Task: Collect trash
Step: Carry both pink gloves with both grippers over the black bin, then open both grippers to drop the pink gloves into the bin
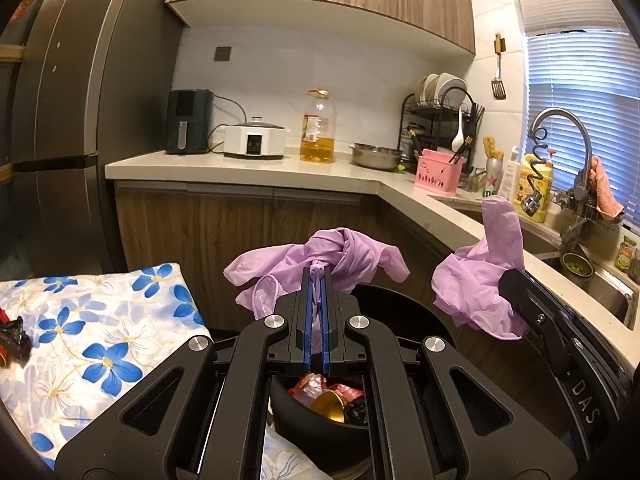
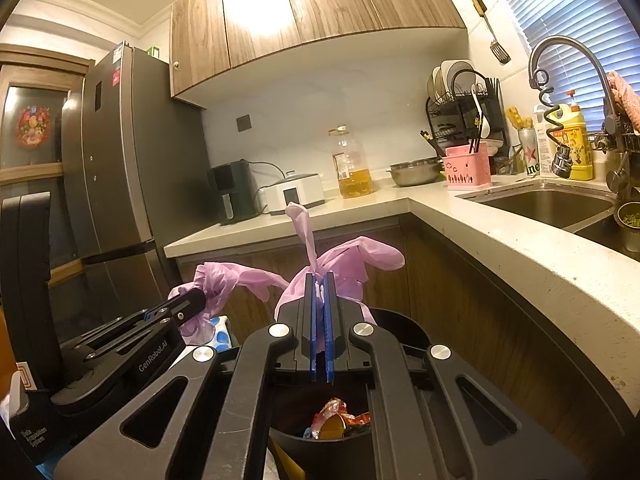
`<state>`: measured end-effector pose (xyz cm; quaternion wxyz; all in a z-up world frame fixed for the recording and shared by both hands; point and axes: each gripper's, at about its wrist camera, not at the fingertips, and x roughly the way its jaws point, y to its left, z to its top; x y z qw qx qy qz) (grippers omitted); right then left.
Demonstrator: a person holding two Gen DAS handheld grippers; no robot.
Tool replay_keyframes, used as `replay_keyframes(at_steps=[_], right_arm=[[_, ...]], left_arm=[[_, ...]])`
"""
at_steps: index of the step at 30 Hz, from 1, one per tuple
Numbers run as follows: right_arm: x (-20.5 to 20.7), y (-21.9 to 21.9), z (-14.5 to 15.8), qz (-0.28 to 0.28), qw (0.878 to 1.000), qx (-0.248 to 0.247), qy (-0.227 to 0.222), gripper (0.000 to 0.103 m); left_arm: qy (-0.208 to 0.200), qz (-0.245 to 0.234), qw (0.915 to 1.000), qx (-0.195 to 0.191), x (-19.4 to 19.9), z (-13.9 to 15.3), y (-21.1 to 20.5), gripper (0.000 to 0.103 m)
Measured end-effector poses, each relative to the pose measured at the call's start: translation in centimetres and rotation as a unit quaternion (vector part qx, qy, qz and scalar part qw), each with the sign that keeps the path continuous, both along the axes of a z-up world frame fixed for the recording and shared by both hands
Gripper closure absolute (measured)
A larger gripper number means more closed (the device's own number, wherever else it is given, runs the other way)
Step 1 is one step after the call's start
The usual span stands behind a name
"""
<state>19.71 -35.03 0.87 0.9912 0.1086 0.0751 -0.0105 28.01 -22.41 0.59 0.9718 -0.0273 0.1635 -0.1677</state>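
Note:
My left gripper is shut on a crumpled purple glove and holds it above a black trash bin. My right gripper is shut on a second purple glove, also above the bin. The bin holds wrappers and a gold can. In the left wrist view the right gripper and its glove show at the right. In the right wrist view the left gripper and its glove show at the left.
A table with a blue floral cloth stands left of the bin, with dark trash at its left edge. An L-shaped counter with appliances, an oil bottle, a dish rack and a sink lies behind and right. A fridge stands at the left.

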Motion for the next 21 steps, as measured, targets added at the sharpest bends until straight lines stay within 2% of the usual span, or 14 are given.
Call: replay_keyframes(at_steps=[21], right_arm=[[2.2,-0.5,-0.4,0.009,1.0,0.006,0.012,0.099]], left_arm=[[0.013,-0.01,0.9999,-0.001,2.2,-1.1,-1.1,0.1]])
